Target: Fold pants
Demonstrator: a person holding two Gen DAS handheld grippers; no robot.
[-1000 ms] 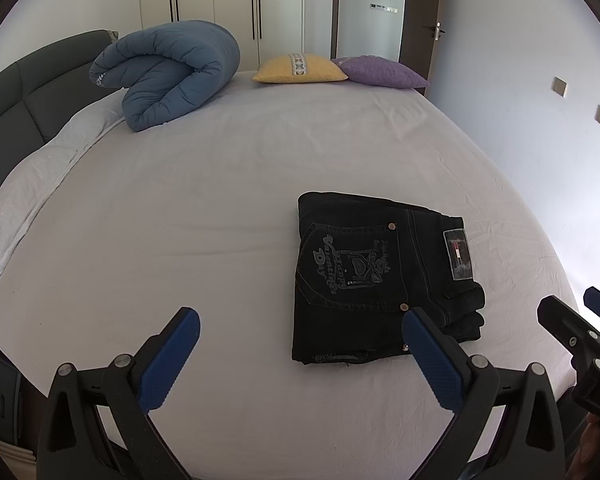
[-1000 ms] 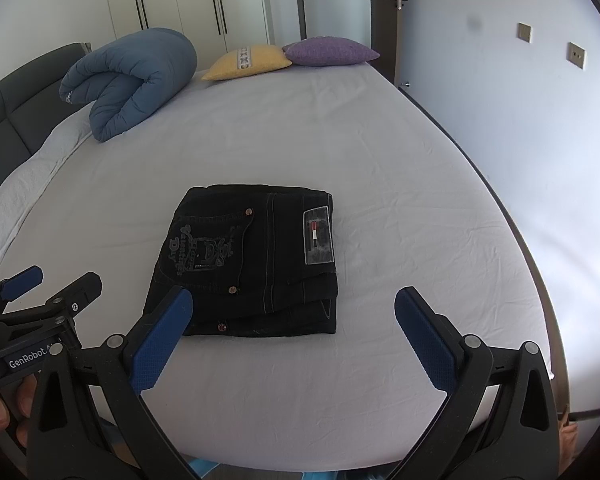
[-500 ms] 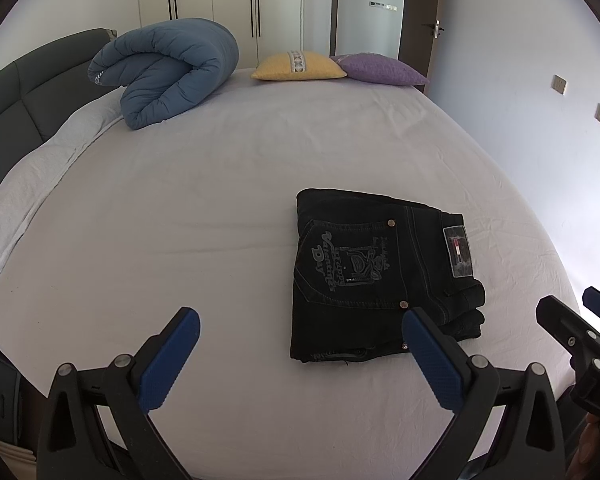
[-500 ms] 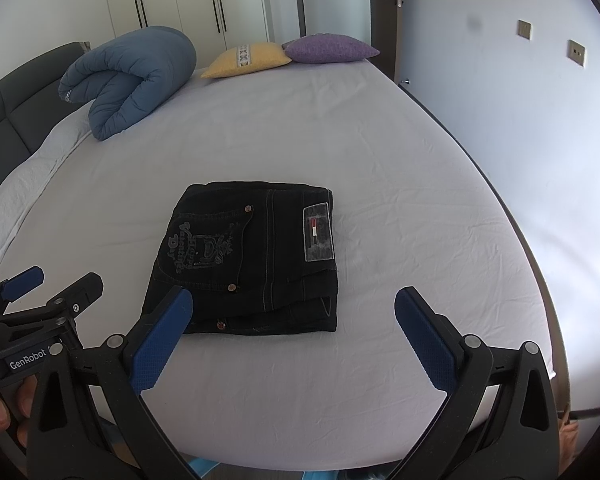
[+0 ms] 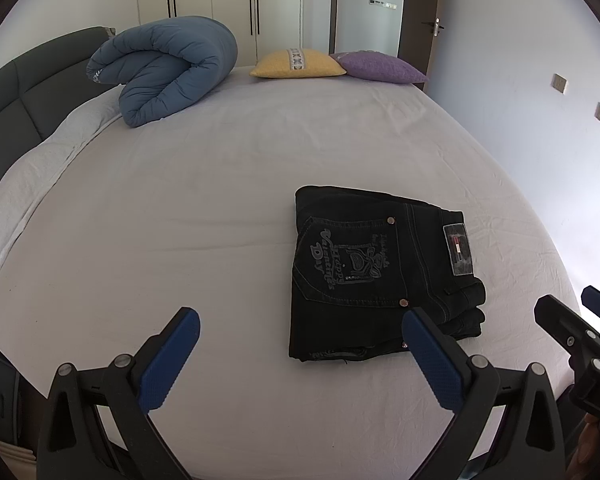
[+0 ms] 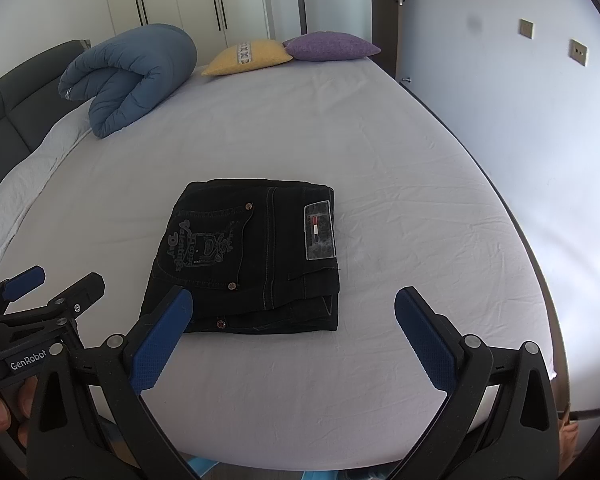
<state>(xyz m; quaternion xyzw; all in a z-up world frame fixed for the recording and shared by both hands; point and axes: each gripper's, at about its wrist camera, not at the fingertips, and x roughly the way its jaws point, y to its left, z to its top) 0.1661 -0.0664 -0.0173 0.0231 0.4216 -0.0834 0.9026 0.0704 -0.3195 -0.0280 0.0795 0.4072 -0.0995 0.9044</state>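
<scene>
Black jeans (image 5: 380, 272) lie folded into a compact rectangle on the white bed sheet (image 5: 204, 208), back pocket print and waist label facing up. They also show in the right wrist view (image 6: 256, 256). My left gripper (image 5: 300, 340) is open and empty, held above the near bed edge, left of the pants. My right gripper (image 6: 296, 328) is open and empty, just in front of the pants' near edge. Each gripper shows at the edge of the other's view: the right gripper (image 5: 572, 320) and the left gripper (image 6: 48, 284).
A rolled blue duvet (image 5: 168, 68) lies at the far left of the bed. A yellow pillow (image 5: 296, 64) and a purple pillow (image 5: 376, 68) lie at the far edge. A grey headboard (image 5: 24, 88) runs along the left. A wall (image 6: 540, 120) stands close on the right.
Both grippers have drawn back slightly from the pants. The pants lie still and keep their folded shape.
</scene>
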